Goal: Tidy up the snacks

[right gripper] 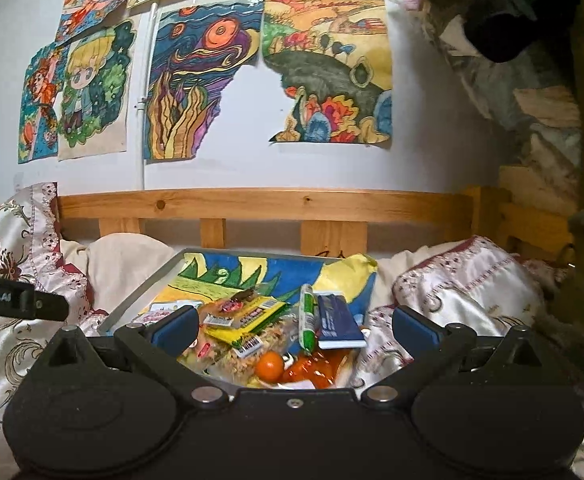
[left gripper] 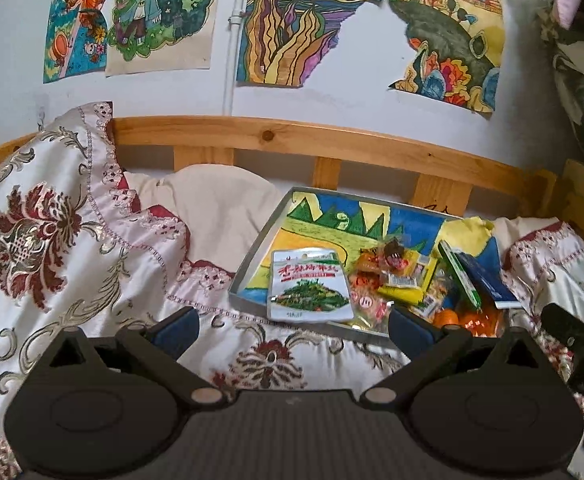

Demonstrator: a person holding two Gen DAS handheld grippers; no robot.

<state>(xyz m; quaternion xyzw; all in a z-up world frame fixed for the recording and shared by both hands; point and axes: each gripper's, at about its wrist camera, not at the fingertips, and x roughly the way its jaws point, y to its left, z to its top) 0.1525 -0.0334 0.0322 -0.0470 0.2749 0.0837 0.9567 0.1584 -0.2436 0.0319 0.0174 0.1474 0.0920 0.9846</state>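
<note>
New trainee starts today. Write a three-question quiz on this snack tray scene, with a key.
1. True or false: the left gripper holds a snack.
2. Which lies at the tray's left side? A) white packet with a greens picture B) dark blue packet C) yellow packet
3. What does the tray rest on?

Key
1. False; both the left and the right gripper are open and empty.
2. A
3. A floral bedspread.

A home bedroom, likely a child's: a wooden bed rail [left gripper: 292,136] runs along a white wall taped with hand-coloured drawings [right gripper: 208,76], and an embroidered satin bedspread [left gripper: 52,240] and a plain pillow [left gripper: 220,208] cover the mattress.
</note>
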